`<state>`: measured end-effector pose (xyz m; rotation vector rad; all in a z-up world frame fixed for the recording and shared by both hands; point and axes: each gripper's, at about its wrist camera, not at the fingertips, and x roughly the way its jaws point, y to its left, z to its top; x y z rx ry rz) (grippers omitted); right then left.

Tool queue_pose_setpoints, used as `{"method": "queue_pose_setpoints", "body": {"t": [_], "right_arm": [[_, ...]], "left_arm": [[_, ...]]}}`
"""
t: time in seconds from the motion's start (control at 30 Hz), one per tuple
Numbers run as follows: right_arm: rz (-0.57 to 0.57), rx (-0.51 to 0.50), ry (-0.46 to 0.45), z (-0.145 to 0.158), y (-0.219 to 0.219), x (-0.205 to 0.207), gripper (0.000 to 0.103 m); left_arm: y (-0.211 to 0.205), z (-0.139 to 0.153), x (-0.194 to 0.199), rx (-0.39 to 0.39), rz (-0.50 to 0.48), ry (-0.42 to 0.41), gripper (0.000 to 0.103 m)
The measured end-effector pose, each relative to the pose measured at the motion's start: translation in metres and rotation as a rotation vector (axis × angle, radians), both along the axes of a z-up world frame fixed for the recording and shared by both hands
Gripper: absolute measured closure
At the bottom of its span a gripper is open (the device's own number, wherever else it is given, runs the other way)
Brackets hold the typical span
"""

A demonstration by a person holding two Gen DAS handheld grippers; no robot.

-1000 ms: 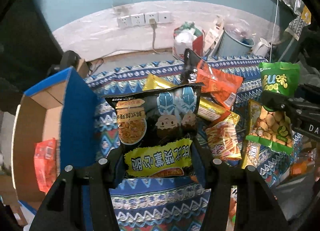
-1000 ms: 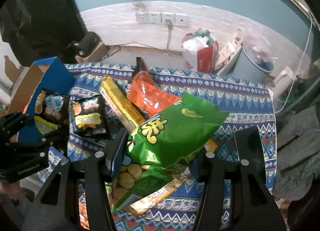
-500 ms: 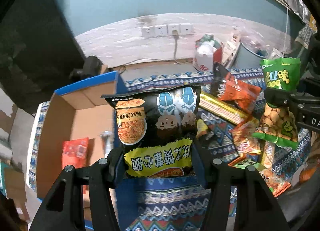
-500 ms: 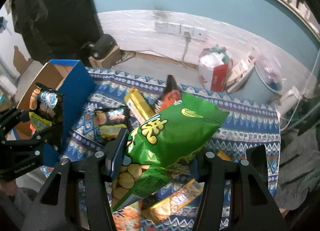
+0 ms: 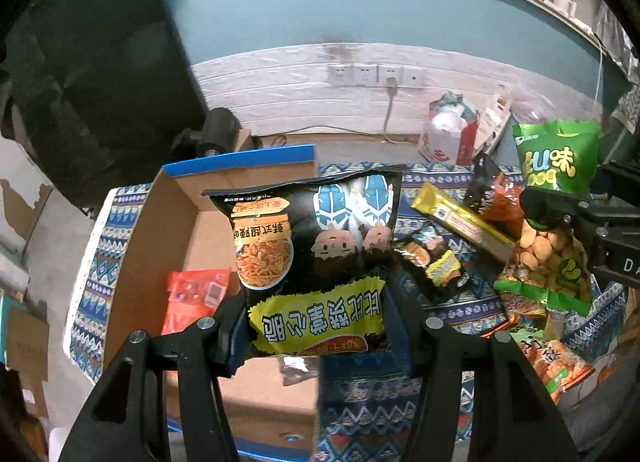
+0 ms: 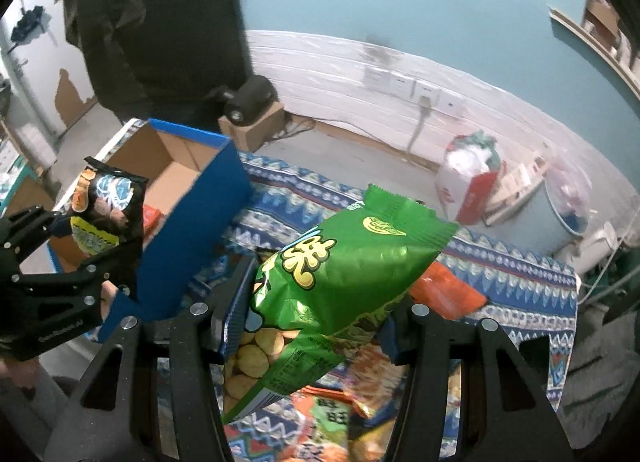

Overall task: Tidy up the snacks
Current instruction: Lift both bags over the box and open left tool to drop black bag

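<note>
Over the cardboard box (image 5: 188,246), your left gripper (image 5: 316,326) has its fingers clamped on the black noodle-snack bag (image 5: 312,238); beside the box, your right gripper (image 6: 316,322) grips the green snack bag (image 6: 344,274).

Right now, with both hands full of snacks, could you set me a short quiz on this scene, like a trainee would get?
1. True or false: the open cardboard box with blue outer walls is empty.
2. Which snack do the right tongs hold? A) a gold wrapped bar B) the green crinkly peanut bag C) a red pouch
3. Fill in: the left tongs grip a ___ glossy bag bearing a yellow label.

Key: 1 false, an orange-red packet lies inside. 2 B. 3 black.
</note>
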<state>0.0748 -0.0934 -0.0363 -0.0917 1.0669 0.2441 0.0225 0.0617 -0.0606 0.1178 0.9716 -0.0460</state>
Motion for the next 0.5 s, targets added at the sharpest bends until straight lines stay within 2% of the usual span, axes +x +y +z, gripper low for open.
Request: {"method": "queue_pose_setpoints", "body": {"t": [0.3,0.5], "right_arm": [[0.078,0.034,-0.004,0.006,0.051,0.012,0.050],[0.129,0.054,0.010,0.002,0.084,0.020,0.050]], "left_arm": [[0.043,0.002,-0.005,0.038,0.065,-0.011,0.045],[0.075,-0.002,-0.009,0.035,0.121,-0.002,0.045]]}}
